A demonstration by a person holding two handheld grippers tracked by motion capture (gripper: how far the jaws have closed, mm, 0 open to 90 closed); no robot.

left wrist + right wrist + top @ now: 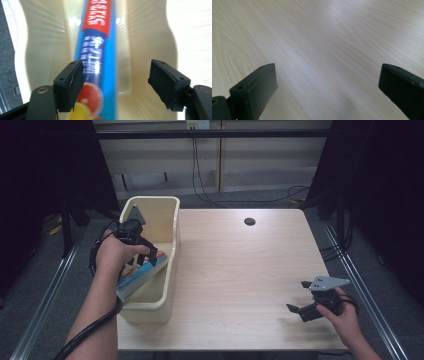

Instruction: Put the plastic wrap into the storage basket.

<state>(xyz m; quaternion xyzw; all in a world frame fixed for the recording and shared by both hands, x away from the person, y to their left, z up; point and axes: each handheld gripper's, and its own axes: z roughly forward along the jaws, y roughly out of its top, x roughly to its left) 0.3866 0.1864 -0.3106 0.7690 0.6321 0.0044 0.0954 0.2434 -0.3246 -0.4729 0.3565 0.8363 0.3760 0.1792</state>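
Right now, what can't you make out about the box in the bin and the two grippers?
- Box lettering: blurred in the left gripper view, too small in the high view.
- Box's near end: cut off by the bottom edge of the left gripper view; in the high view the hand and left gripper cover part of it.
- Bin floor under the box: hidden.
- Right gripper: whether it rests on the table or hovers is unclear.

Box point(145, 275) in bin point(172, 227) at table's point(240, 270) left edge

Cables point(200, 175) behind the wooden table point(240, 270)
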